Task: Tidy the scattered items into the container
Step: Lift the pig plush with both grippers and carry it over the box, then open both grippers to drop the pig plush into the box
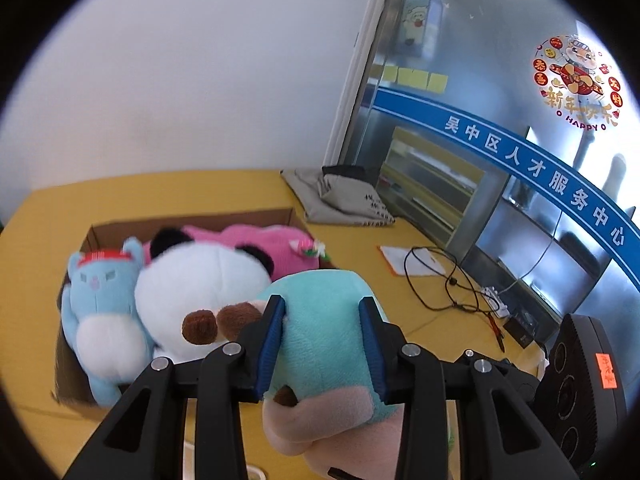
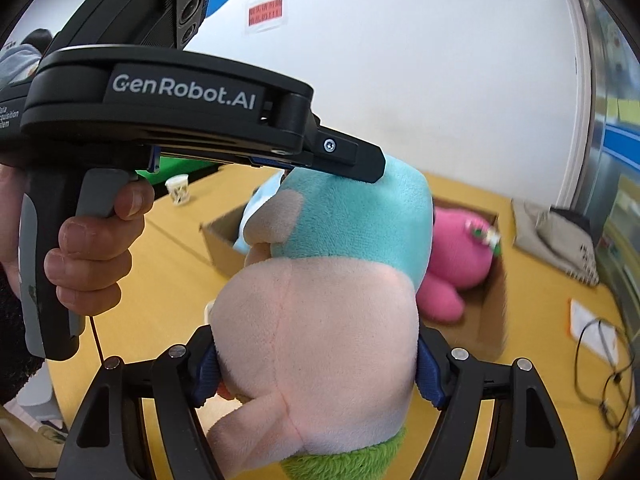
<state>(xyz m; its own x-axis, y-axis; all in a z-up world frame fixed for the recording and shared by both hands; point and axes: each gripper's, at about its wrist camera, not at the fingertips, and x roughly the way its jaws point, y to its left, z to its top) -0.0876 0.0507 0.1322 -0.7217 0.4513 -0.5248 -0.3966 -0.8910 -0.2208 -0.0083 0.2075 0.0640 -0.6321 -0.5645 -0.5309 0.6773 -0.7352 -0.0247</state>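
Note:
A teal and pink plush toy (image 1: 326, 344) with a green base is held in the air by both grippers. My left gripper (image 1: 323, 340) is shut on its teal upper part. My right gripper (image 2: 316, 376) is shut on its pink lower part (image 2: 316, 344). The left gripper's body (image 2: 168, 108) and the hand on it show in the right wrist view. Just beyond, a cardboard box (image 1: 192, 220) on the yellow floor holds a light blue plush (image 1: 102, 312), a panda plush (image 1: 200, 288) and a pink plush (image 1: 276, 248). The box (image 2: 490, 312) and pink plush (image 2: 456, 256) also show in the right wrist view.
A grey cloth bag (image 1: 340, 198) lies against the wall behind the box. A black cable (image 1: 440, 280), a paper sheet (image 1: 404, 260) and a power strip (image 1: 494, 300) lie on the floor near the glass partition at right. A paper cup (image 2: 178, 188) stands far left.

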